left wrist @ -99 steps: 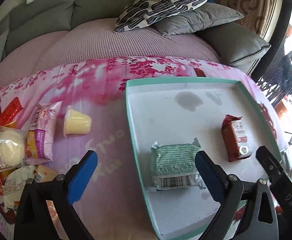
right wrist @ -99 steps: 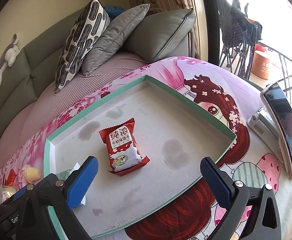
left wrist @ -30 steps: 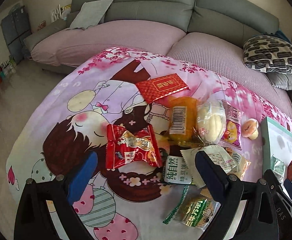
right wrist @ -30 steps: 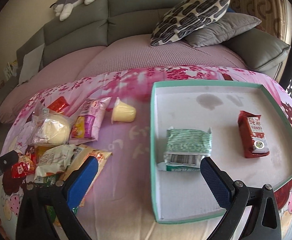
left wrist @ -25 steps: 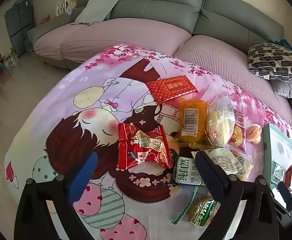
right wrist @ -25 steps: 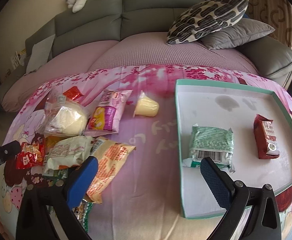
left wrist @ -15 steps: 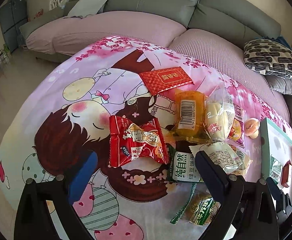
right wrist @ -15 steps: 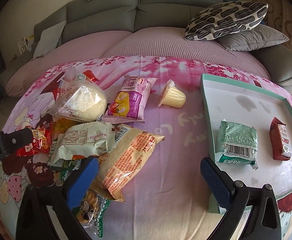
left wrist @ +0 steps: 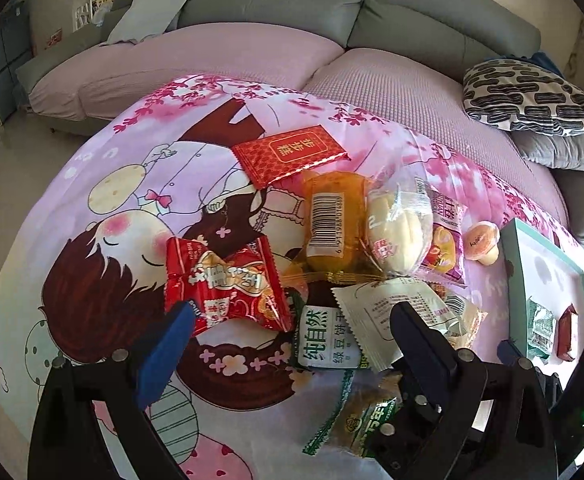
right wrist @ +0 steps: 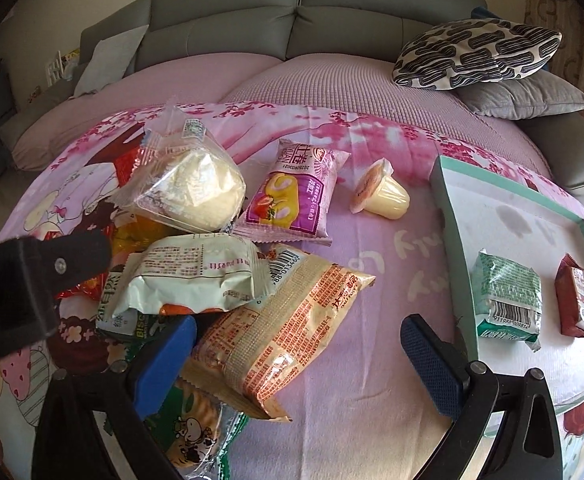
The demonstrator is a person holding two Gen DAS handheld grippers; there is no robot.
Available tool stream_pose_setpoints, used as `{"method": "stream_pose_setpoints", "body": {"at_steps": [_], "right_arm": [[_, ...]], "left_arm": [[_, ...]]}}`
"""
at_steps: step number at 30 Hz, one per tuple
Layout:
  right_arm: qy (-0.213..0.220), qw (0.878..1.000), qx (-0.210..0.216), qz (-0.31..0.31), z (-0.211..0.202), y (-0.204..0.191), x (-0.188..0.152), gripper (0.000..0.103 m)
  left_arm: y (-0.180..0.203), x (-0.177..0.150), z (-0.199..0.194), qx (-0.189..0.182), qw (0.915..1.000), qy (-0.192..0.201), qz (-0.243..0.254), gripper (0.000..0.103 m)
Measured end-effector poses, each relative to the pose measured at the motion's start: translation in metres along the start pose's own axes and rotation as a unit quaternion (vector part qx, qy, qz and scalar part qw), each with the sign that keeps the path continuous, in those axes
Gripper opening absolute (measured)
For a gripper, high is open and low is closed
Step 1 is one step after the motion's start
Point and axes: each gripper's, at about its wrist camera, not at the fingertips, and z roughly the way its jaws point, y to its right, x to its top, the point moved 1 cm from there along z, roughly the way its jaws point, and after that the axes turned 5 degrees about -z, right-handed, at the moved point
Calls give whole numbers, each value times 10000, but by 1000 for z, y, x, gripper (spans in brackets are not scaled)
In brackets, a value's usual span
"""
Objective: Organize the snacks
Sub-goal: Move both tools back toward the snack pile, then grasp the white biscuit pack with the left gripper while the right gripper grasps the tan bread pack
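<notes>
- At the left part of the cloth-covered table (right wrist: pixel 371 320), the loose snacks lay heaped: a red packet (left wrist: pixel 222 286), a pale wrapped pack (right wrist: pixel 196 276), an orange-printed bag (right wrist: pixel 288 320), a clear-bagged bun (right wrist: pixel 190 192), a purple cake roll pack (right wrist: pixel 295 196) and a jelly cup (right wrist: pixel 383 196).
- The left gripper (left wrist: pixel 288 330) hovered with fingers spread wide, empty, the red packet touching or just under its left finger (left wrist: pixel 164 344).
- The right gripper (right wrist: pixel 295 350) hung equally agape and empty over the orange-printed bag.
- Near the table's right edge, the teal-rimmed tray (right wrist: pixel 447 216) held a green pack (right wrist: pixel 507 296) and a small red pack (right wrist: pixel 575 304).
- My judgement: each gripper should take one top-lying, unburdened packet, pinching across its crimped seam, lifting straight to avoid dragging neighbours.
</notes>
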Motion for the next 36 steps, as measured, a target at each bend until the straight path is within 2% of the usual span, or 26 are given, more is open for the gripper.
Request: {"method": "stream_pose_setpoints", "body": {"at_steps": [10,16,28,30,36], "right_arm": [[-106,9992,-32,378,2,27,-3,103],[-58,9989,95,452,-1,34,-4,97],[-130,9992,184,325,1,40,-9,72],[-148,9992,167,327,2,41,-9,68],[-180,9995,94,238,4,41,-10,63]], "left_arm": [[19,-1,11,-80,9997,-148,202,98],[28,-1,16,-89,9994,-204,279,98],[60,-7,37,-386,9966,-578,433,98],[64,-8,42,-342,9965,-617,459,98],[71,-9,50,86,9965,-528,637,98]]}}
